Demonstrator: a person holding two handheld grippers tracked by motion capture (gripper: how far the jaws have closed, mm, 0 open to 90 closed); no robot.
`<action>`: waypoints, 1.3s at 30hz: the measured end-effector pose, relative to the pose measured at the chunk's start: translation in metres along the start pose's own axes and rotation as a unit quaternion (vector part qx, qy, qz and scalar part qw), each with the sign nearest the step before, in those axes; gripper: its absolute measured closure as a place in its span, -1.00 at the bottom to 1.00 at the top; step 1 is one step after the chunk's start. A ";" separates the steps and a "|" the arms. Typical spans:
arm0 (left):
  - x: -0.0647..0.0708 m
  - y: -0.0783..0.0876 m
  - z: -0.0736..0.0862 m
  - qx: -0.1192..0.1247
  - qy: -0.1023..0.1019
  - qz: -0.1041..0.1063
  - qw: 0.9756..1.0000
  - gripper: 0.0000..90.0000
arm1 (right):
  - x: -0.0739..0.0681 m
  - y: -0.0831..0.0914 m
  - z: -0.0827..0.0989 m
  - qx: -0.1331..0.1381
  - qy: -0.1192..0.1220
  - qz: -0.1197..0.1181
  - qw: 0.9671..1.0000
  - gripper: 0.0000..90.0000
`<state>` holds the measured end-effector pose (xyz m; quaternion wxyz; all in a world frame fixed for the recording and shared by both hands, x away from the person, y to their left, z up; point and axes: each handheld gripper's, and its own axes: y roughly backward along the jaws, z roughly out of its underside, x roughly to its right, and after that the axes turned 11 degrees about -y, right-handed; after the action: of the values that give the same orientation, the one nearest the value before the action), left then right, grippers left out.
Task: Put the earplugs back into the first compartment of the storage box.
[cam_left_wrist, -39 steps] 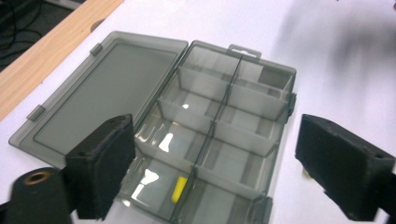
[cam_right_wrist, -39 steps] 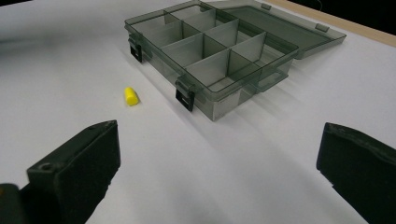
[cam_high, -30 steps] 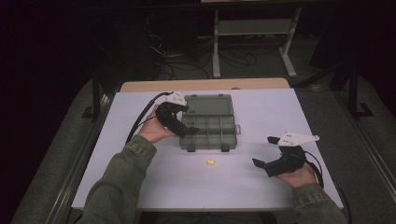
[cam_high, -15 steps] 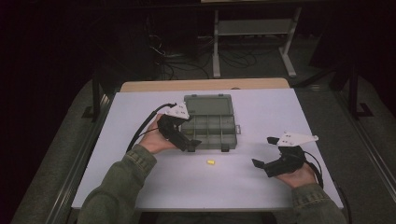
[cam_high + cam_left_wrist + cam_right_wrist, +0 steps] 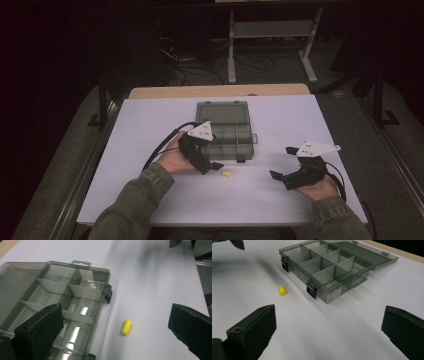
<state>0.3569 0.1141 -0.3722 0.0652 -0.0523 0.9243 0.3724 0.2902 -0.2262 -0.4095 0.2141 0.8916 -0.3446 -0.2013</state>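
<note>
A smoky clear compartment box (image 5: 223, 131) lies open on the white table, lid flat behind it; it is also in the left gripper view (image 5: 75, 292) and the right gripper view (image 5: 325, 263). A small yellow cylinder (image 5: 225, 174) lies on the table just in front of the box. My left gripper (image 5: 212, 156) hovers open at the box's front left corner, and the yellow cylinder (image 5: 126, 327) lies a little ahead between its jaw lines. My right gripper (image 5: 281, 161) rests open to the right, empty (image 5: 329, 320), with the cylinder (image 5: 282, 290) off to its left.
A wooden board (image 5: 220, 91) edges the table's far side. Behind it on the dark floor stand a metal shelf frame (image 5: 272, 30) and cables. Bare white tabletop (image 5: 150, 195) lies in front of the box.
My left gripper has moved from the box's left part toward me and right, down to the front corner near the yellow cylinder. The right gripper has stayed put.
</note>
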 end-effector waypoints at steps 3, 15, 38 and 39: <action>0.005 -0.007 -0.002 -0.007 -0.012 0.005 1.000 -1.00 | 0.000 0.000 0.000 0.000 0.000 0.000 1.000 -1.00; 0.015 -0.023 -0.002 -0.020 -0.024 0.044 0.999 -0.86 | 0.000 -0.001 0.000 -0.004 0.002 -0.001 1.000 -1.00; 0.023 -0.045 0.002 -0.066 -0.052 0.067 0.994 -0.46 | 0.000 -0.001 0.000 -0.006 0.002 -0.004 1.000 -1.00; 0.023 -0.047 0.003 -0.069 -0.052 0.068 0.994 -0.44 | 0.000 -0.001 0.000 -0.006 0.002 -0.005 1.000 -1.00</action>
<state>0.3416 0.0818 -0.4100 0.0841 0.0253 0.8931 0.4411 0.2907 -0.2255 -0.4102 0.2190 0.8923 -0.3390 -0.2022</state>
